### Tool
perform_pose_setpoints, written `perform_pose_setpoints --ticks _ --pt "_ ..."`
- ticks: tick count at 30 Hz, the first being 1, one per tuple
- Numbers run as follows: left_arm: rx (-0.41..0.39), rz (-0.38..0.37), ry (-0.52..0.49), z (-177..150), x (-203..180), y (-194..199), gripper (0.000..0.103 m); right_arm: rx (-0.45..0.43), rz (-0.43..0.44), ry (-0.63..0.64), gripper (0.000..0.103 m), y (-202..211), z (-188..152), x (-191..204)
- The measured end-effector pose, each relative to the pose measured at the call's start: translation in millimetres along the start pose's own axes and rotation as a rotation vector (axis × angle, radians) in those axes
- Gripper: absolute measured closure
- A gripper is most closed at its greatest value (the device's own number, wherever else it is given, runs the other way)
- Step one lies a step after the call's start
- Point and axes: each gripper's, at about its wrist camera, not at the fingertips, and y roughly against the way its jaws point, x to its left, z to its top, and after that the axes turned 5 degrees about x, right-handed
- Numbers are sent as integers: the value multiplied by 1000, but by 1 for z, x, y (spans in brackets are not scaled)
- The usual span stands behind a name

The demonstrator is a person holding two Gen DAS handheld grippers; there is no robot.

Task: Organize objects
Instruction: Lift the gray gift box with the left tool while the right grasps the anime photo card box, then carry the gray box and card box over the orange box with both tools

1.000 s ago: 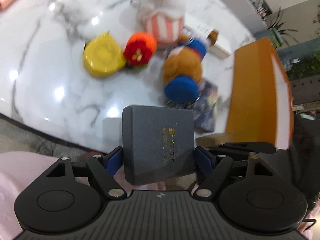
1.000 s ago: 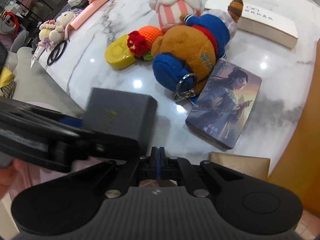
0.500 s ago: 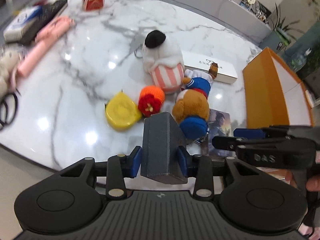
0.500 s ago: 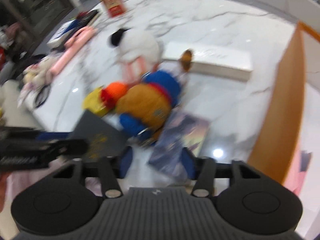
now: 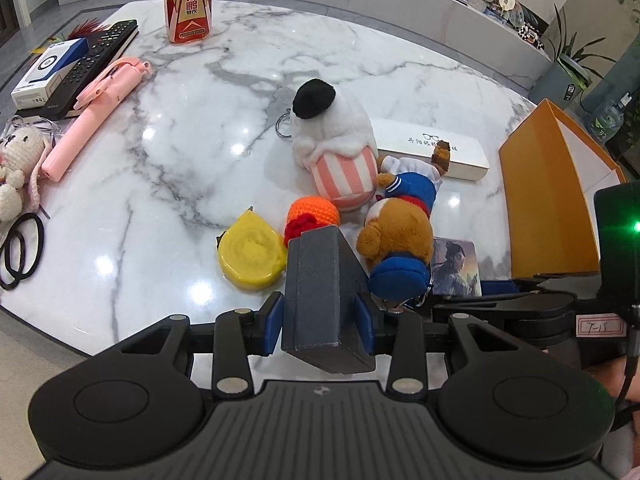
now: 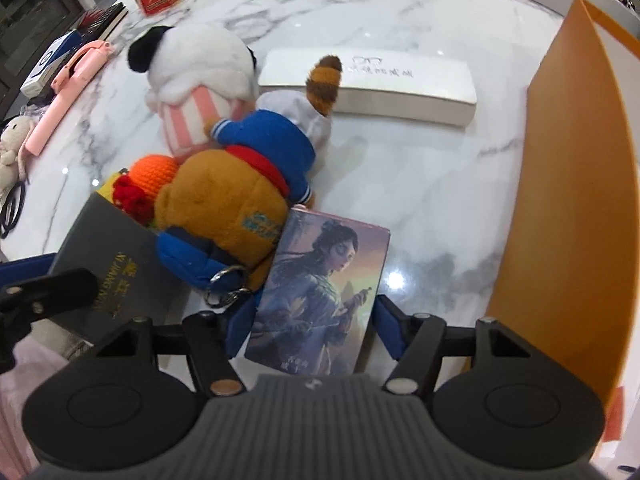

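While the left tool [image 5: 323, 317] pinches the grey box [image 5: 326, 296], the right tool [image 6: 308, 330] is opening around the picture box [image 6: 320, 292].

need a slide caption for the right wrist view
Right hand-held gripper opening its jaws around the illustrated box on the marble table, beside a brown plush bear.

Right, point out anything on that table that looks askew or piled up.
The brown bear plush lies toppled, leaning on the striped white plush, with its blue foot overlapping the illustrated box. The white case sits flat.
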Motion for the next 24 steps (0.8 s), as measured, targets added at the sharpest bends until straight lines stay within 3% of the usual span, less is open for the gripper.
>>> perform_pose_setpoints --ticks 6,17,24 --pt "25 -60 36 -2 6 -8 60 -31 10 -16 40 7 -4 -2" --pt "-72 -19 27 -12 -2 27 64 -133 95 -53 42 55 -13 -13" --pt "-135 -41 22 -18 -16 54 64 -176 186 -64 42 81 -25 -13"
